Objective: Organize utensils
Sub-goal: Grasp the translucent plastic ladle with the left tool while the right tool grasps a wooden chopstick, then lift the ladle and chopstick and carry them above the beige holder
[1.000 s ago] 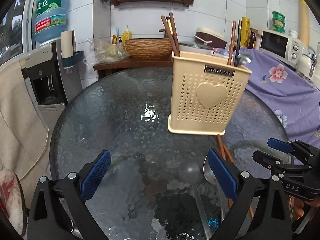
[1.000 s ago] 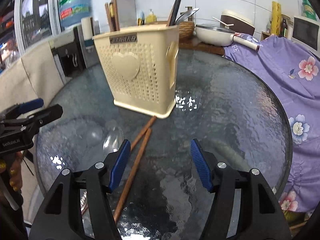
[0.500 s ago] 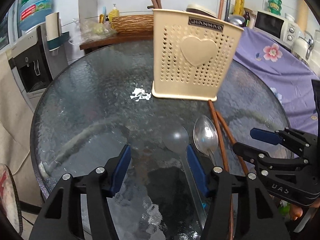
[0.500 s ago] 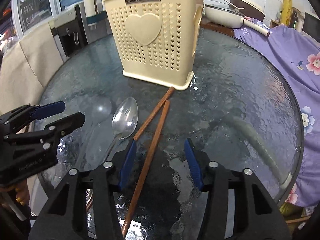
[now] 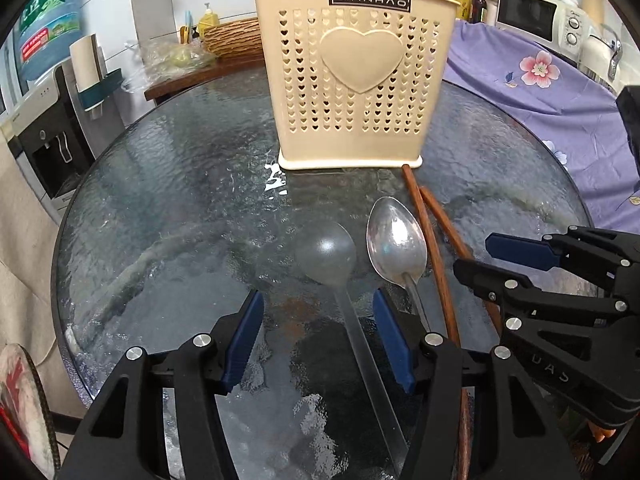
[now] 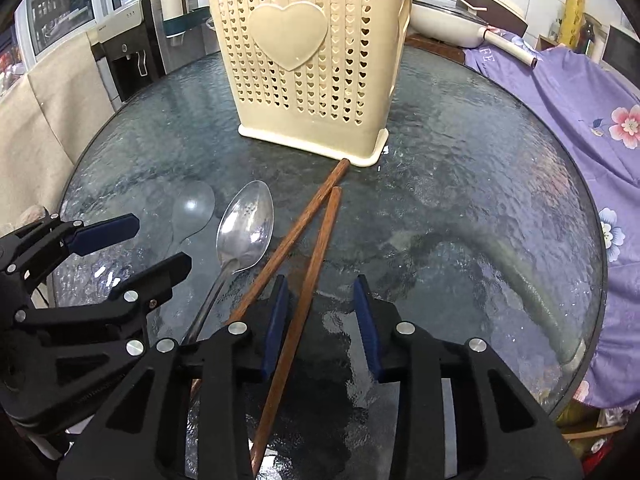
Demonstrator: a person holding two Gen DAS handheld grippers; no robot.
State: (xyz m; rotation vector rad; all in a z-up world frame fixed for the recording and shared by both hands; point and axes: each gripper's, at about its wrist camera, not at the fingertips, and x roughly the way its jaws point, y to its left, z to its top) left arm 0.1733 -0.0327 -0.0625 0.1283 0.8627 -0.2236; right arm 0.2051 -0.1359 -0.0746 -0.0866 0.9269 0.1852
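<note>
The left tool [image 5: 318, 338] is about half open over the glass bench [image 5: 180, 208]; the clear plastic spoon [image 5: 328, 256] has its handle between the pads, untouched. The right tool [image 6: 320, 326] is closing, with one wooden chopstick [image 6: 308, 280] between its pads, not yet pressed. The utensil holder [image 6: 308, 60] stands behind.

This was a home kitchen. A round textured-glass surface [image 5: 168, 184] carried a cream utensil holder [image 5: 352, 92] with spoons and chopsticks. Behind the holder a wooden sideboard [image 5: 188, 80] bore a woven basket [image 5: 232, 38], and a white microwave [image 5: 536, 20] stood to its right beyond a purple floral cloth [image 5: 532, 92]. To the holder's left stood a water dispenser [image 5: 44, 128] with its blue bottle [image 5: 44, 32]. White tiles [image 5: 154, 8] covered the wall, and a pan [image 6: 444, 22] lay behind the holder.
</note>
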